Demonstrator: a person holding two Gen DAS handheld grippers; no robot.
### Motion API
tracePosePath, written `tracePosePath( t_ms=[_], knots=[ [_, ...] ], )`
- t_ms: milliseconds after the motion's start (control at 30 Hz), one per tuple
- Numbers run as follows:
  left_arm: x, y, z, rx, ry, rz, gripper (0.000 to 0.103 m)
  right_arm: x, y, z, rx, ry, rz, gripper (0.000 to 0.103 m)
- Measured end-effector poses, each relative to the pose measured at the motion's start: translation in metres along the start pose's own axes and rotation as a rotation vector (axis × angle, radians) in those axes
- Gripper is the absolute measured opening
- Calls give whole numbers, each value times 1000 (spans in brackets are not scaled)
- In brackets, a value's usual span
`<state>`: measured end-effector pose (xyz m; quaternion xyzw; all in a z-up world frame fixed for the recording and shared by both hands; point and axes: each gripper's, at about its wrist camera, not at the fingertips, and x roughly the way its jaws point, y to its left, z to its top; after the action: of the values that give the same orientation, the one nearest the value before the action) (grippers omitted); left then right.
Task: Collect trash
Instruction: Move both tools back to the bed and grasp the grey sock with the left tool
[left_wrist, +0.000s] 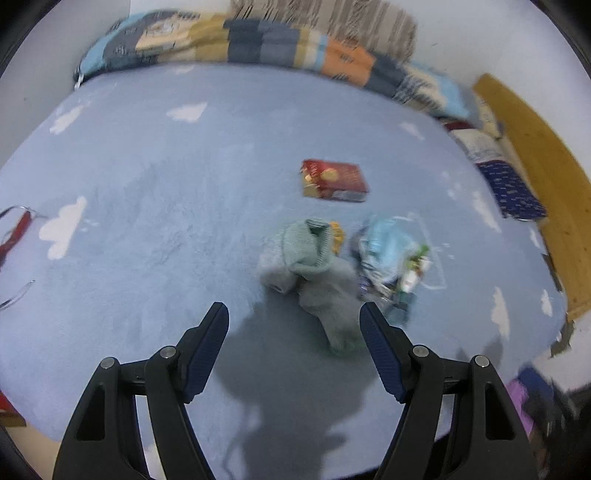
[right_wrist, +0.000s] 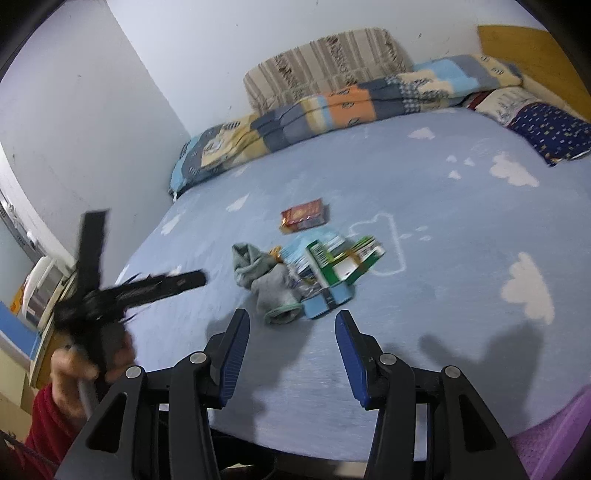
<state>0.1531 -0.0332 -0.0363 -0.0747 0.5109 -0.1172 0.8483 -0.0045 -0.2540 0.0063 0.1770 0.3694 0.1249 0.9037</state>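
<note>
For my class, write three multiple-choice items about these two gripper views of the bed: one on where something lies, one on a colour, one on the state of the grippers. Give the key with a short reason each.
1. Where does the red rectangular snack box lie relative to the grey-green knitted socks?
A. Farther up the bed, toward the folded blanket
B. Under the socks
C. On the floor

2. What colour is the bedsheet?
A. Plain white
B. Light blue with white clouds
C. Green striped

3. How do the left gripper and right gripper stand?
A. Both shut on trash
B. One holds the socks
C. Both open, holding nothing

Key: 1 A, the box sits apart beyond the pile; 2 B, cloud shapes show on blue; 3 C, the jaws are spread with only bedsheet between them.
</note>
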Motion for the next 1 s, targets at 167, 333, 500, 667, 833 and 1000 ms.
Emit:
tracePosePath(
  t_ms=[167, 333, 500, 667, 833, 1000],
  knots=[
    [51, -1, 23, -18, 57, 45, 72, 14, -2, -6, 0, 40, 13, 51],
    [75, 15, 30, -41, 99, 44, 29, 14, 0, -7, -22, 46, 15, 51],
    [50, 30, 34, -79, 38, 15, 26, 29, 15, -3, -74, 96, 22, 51],
    [12, 39, 40, -82, -71, 24, 26, 65, 47, 12, -202, 156, 30, 51],
    [-13, 45, 39, -69, -139, 59, 26, 122, 79, 17, -372, 219, -13, 51],
    [-21, 51, 42, -86, -160, 56, 26, 183, 87, 10, -506, 280, -127, 51]
  ],
)
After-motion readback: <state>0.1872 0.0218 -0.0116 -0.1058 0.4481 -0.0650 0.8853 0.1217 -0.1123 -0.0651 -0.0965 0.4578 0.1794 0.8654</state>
